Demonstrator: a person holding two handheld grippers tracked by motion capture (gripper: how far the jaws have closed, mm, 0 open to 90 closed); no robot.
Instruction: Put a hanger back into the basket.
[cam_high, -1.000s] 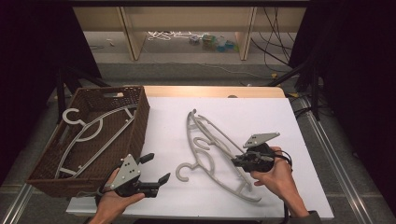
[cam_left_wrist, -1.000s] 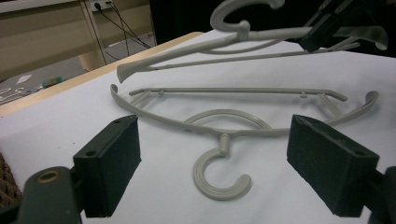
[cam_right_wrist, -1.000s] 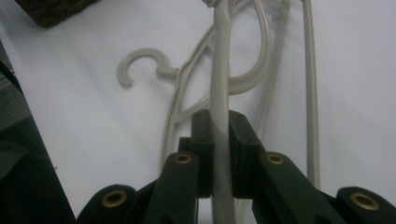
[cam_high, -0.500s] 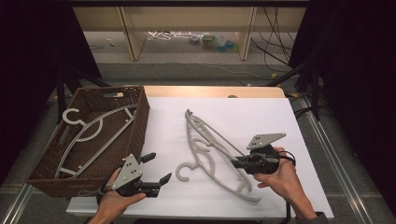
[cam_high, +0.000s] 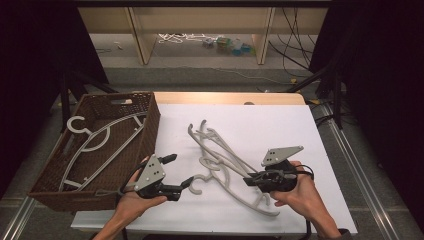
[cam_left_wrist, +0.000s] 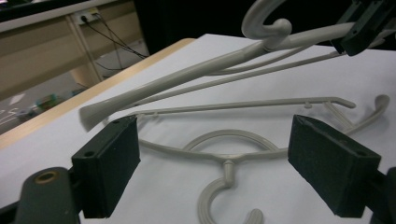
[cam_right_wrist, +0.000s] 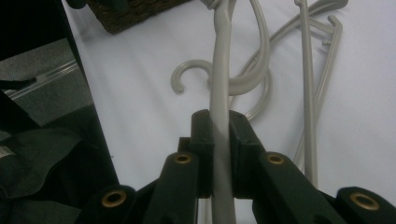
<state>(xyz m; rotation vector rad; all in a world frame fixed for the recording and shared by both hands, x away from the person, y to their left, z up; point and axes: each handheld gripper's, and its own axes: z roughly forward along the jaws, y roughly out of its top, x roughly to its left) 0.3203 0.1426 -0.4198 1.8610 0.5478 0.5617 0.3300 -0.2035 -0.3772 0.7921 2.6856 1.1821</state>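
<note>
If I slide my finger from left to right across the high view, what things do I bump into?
Brown basket with a hanger inside → left gripper, open → grey hangers on the white table → right gripper, clamped on one hanger.

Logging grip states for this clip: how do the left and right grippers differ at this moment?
The right gripper is shut on a grey hanger's arm, lifting it off the white table; the left gripper stands wide open, holding nothing, facing a flat hanger. Both are hand-held, black-jawed.
</note>
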